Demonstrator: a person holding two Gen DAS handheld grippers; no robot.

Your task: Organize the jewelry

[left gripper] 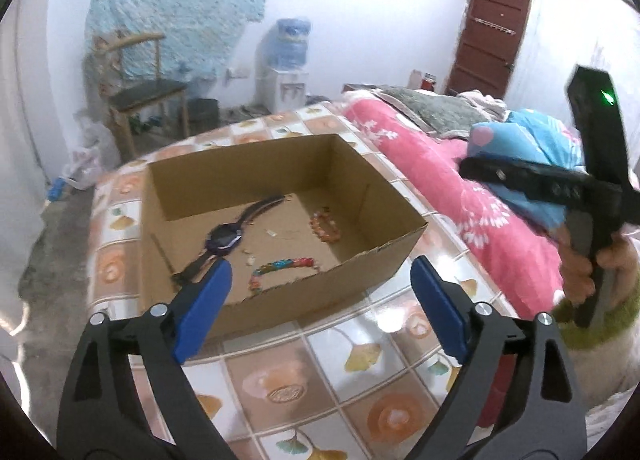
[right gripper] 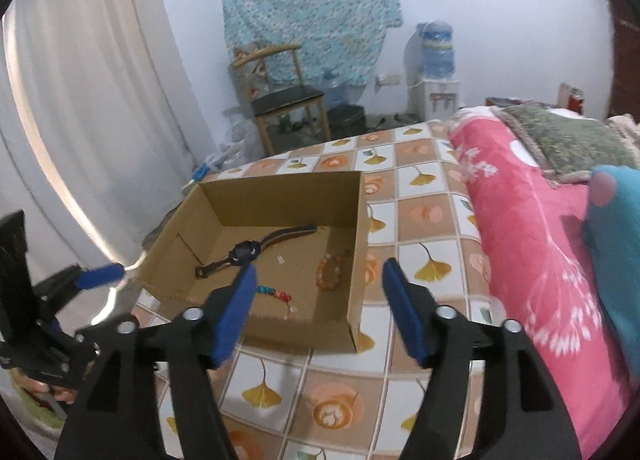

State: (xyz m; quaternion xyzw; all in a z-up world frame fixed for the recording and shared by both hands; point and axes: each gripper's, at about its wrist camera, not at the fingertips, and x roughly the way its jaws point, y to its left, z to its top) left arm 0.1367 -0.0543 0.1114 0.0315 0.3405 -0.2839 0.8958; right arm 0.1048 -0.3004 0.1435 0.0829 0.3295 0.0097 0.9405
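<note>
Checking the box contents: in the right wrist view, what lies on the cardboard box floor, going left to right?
Dark purple-faced wristwatch → multicoloured bead bracelet → orange bead bracelet.

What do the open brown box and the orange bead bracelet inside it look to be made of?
The open brown box looks like plain matte corrugated cardboard: its cut rim is rough and its corners are folded. The orange bead bracelet seems to be glossy, slightly translucent beads, plastic or glass or stone; the blur leaves that open.
</note>
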